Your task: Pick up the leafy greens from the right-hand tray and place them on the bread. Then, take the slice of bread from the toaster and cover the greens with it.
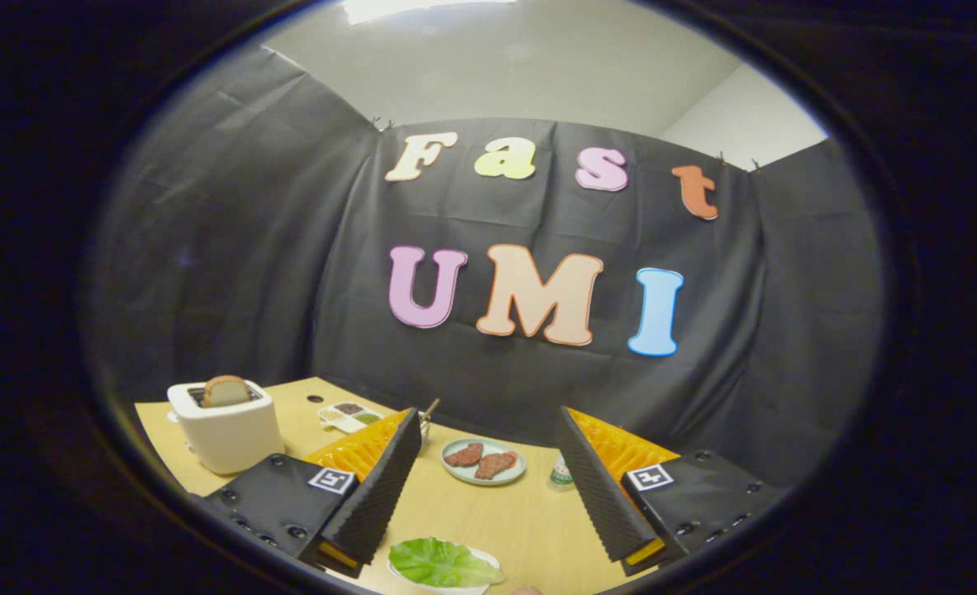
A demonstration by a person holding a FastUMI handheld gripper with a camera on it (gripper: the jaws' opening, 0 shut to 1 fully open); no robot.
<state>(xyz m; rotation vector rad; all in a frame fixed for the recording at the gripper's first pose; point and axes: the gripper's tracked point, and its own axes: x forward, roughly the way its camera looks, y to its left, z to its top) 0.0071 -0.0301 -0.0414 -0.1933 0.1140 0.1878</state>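
Note:
My gripper [488, 450] hangs open above the wooden table [497, 516], with nothing between its fingers. A green leaf [440, 563] lies on a white plate [488, 560] low between the fingers, close under them. A white toaster [226, 426] stands at the table's left end, left of the left finger, and a slice of bread [226, 390] sticks up out of its slot. I cannot see any bread lying flat on the table.
A pale green plate [483, 461] with two reddish meat pieces [483, 460] sits beyond the fingers. A small white compartment tray [348, 415] with dark and green fillings lies behind the left finger. A little bottle [561, 471] stands by the right finger. Black cloth walls close the back.

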